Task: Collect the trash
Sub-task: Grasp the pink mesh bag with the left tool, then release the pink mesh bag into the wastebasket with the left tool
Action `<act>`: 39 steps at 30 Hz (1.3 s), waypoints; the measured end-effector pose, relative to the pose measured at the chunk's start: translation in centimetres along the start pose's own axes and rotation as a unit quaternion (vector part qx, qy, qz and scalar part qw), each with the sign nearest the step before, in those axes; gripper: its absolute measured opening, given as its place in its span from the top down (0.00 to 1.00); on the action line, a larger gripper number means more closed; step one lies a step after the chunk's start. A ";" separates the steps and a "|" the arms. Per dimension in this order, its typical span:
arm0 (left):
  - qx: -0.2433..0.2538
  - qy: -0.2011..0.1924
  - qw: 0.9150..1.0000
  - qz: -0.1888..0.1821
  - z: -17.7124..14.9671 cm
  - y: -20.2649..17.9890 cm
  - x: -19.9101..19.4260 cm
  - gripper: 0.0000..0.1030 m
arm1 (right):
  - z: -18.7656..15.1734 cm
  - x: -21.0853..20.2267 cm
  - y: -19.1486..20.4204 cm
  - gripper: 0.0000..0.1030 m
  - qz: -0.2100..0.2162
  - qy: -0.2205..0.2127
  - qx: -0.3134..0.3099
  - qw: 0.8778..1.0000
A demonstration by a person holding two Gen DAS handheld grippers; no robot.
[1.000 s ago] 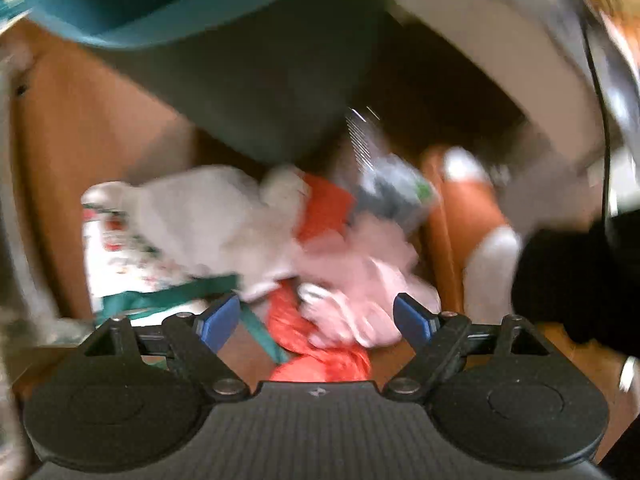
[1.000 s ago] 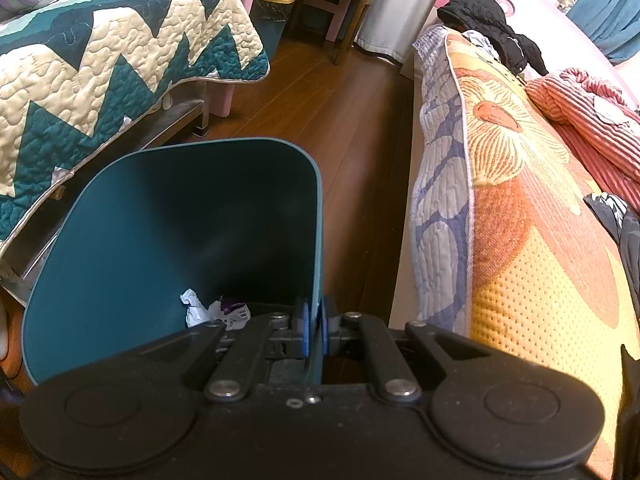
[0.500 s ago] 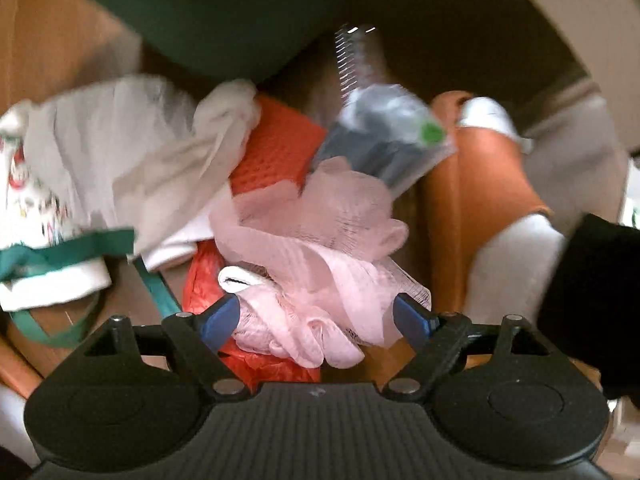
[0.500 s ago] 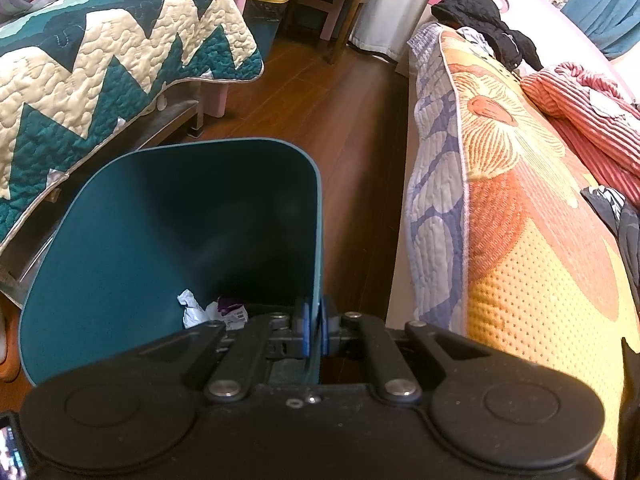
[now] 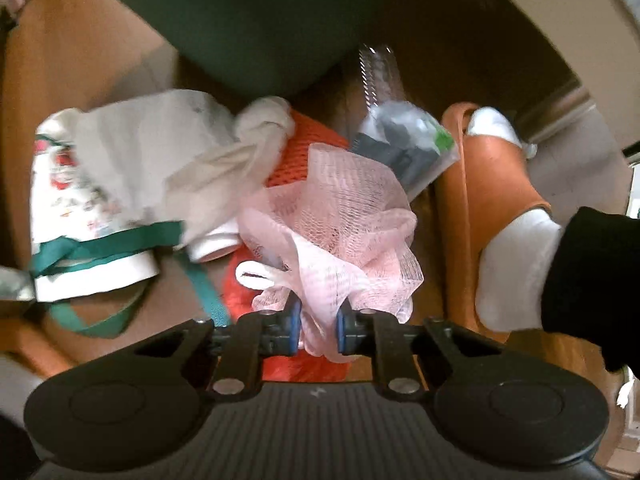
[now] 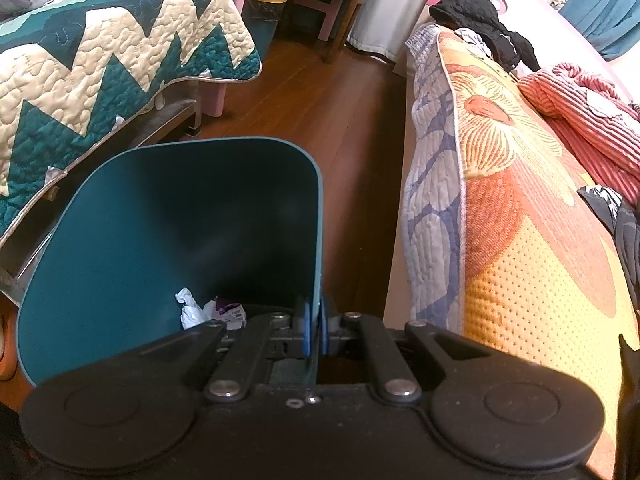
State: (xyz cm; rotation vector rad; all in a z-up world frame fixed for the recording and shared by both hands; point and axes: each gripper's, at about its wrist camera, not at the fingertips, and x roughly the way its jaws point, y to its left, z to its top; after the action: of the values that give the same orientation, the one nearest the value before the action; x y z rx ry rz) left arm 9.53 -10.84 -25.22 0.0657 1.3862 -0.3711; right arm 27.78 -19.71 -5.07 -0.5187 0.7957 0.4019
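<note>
Wooden flooring (image 6: 320, 92) runs between two beds, one under a teal-and-cream zigzag quilt (image 6: 100, 60), the other under an orange floral cover (image 6: 520, 208).

Landmark: the teal bin (image 6: 168, 232), which stands on the floor between the beds. The right gripper (image 6: 315, 330) is clenched on the bin's near right rim, one blue pad inside the wall and one outside. Crumpled white paper (image 6: 188, 308) and a purple-printed scrap (image 6: 230, 312) lie at the bottom of the bin.

Trash pile — seen from the left wrist camera, it lies on the floor just below the bin's dark green outer wall (image 5: 240, 20). Contents noted: pink mesh netting (image 5: 344, 232), orange-red netting (image 5: 304, 148) beneath it, a knotted whitish bag (image 5: 192, 140), a printed paper bag with green ribbon handles (image 5: 80, 208), and a clear packet with dark contents (image 5: 404, 140).

The left gripper (image 5: 318, 328) points steeply down into the pile; its jaws are closing, with a fold of the pink mesh netting pinched between the blue pads.

Beside the pile, away from the printed bag, a foot in a white sock (image 5: 516, 264) and orange slipper (image 5: 496, 176) stands on the floor.
</note>
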 end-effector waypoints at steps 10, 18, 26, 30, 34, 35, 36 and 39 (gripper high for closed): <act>-0.002 -0.085 0.996 -0.022 1.2 1.4 -13.5 0.88 | 0.0 -0.1 0.2 0.94 0.003 -0.005 -0.003 1.000; 0.000 -0.163 0.987 -0.019 0.5 3.0 -22.8 0.88 | 0.0 -0.6 0.6 0.94 0.007 -0.010 -0.014 1.000; -0.010 -0.268 0.963 0.001 4.8 3.3 -28.3 0.88 | 0.2 -1.0 1.4 0.94 0.010 -0.014 -0.031 0.999; -0.041 -0.276 0.960 -0.001 8.7 3.9 -26.6 0.88 | 0.3 -1.3 1.8 0.94 0.013 -0.017 -0.038 0.999; -0.051 -0.269 0.962 0.008 11.8 4.2 -24.0 0.88 | 0.2 -1.4 1.8 0.94 0.016 -0.021 -0.043 0.999; -0.053 -0.268 0.962 0.012 12.4 4.1 -23.3 0.88 | 0.1 -1.4 1.9 0.94 0.016 -0.021 -0.045 0.999; -0.052 -0.263 0.963 0.020 12.8 4.1 -22.6 0.88 | 0.1 -1.4 1.9 0.94 0.017 -0.022 -0.046 0.999; -0.063 -0.236 0.970 0.021 14.0 4.6 -20.4 0.88 | 0.0 -1.6 1.9 0.94 0.018 -0.022 -0.047 0.998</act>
State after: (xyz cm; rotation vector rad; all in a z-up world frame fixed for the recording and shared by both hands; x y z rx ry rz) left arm 21.40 -5.68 -3.57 -0.0932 0.9329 -0.2422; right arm 25.79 -18.37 -4.43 -0.5820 0.7466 0.4847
